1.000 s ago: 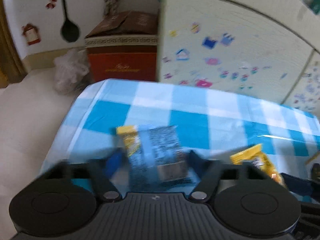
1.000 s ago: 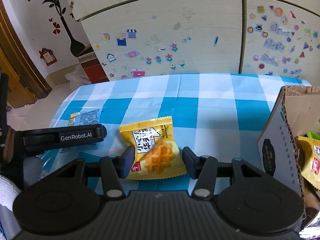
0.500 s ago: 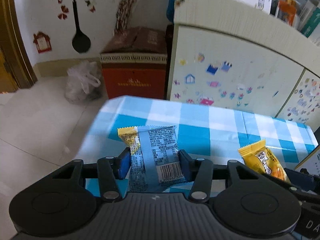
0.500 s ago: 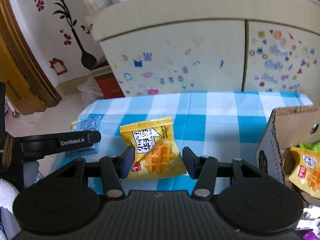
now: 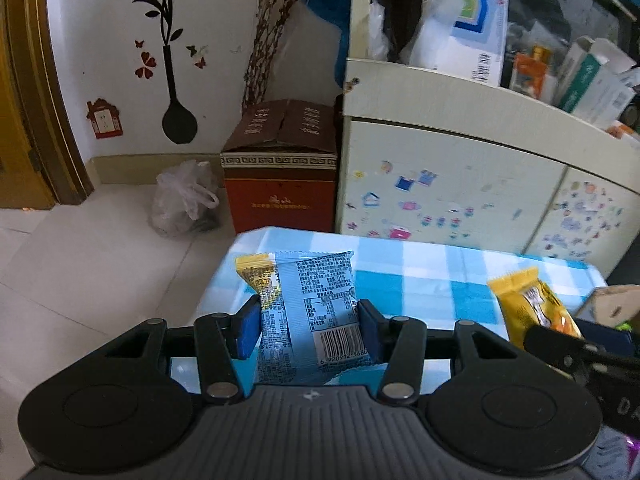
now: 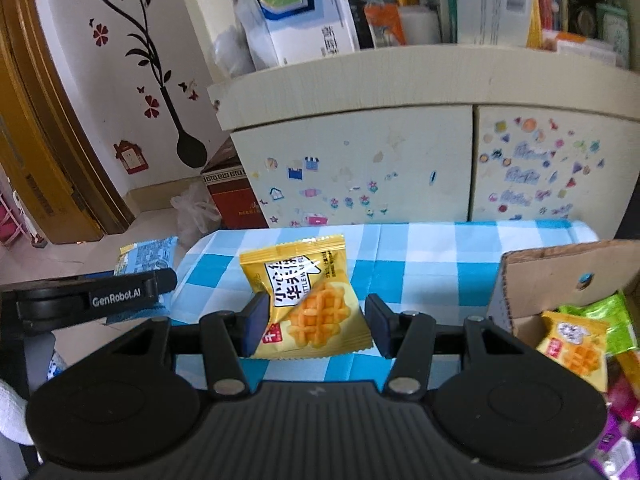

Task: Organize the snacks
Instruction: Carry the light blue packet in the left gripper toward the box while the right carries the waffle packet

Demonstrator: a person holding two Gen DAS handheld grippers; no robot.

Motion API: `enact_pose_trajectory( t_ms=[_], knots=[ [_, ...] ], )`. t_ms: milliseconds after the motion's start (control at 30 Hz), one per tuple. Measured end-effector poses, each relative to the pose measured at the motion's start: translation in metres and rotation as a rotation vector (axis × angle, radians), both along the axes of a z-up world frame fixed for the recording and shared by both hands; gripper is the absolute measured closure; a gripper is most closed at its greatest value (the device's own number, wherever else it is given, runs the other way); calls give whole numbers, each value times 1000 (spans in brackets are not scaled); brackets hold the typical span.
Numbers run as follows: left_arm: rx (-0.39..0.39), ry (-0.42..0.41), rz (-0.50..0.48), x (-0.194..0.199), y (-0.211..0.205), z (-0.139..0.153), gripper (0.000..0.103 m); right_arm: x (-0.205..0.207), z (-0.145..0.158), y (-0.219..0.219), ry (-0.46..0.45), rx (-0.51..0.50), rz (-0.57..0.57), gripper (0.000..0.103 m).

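My left gripper (image 5: 308, 330) is shut on a light blue snack packet (image 5: 316, 312) with a barcode, held above the left end of the checked table. My right gripper (image 6: 316, 326) is shut on a yellow waffle snack packet (image 6: 308, 292), held above the table. The yellow packet also shows at the right of the left wrist view (image 5: 528, 308). The blue packet shows at the left of the right wrist view (image 6: 148, 256). A cardboard box (image 6: 560, 276) at the right holds several snack packets, one a yellow waffle packet (image 6: 572, 348).
The table has a blue and white checked cloth (image 6: 420, 256). Behind it stands a cream cabinet with stickers (image 6: 360, 164), cluttered on top. A red-brown carton (image 5: 280, 176) and a plastic bag (image 5: 184, 200) sit on the floor at the left.
Both grippers have risen with their packets; the table looks lower and farther away, and the cabinet top has come into view. Both stay shut.
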State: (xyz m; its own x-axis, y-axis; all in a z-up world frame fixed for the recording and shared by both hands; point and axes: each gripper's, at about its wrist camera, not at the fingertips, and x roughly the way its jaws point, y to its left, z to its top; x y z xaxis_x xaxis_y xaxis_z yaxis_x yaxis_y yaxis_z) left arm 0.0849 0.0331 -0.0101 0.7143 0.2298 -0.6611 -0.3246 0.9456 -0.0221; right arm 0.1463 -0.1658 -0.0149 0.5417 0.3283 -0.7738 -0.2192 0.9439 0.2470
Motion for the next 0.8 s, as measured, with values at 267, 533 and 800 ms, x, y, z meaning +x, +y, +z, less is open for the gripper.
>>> enact_pose_trajectory(
  t_ms=[267,533,800],
  knots=[
    [-20,-42,-42,-33,-23,8,47,-21,26,-18,-29,-11,-29,50],
    [-17,-45,-51,-51,-29,10,47,-37,46,-44,-37,-3,-77,50],
    [-40,-60,-55,-59,-49,23,47,-47,61,-78,-39,9,-145,50]
  ],
)
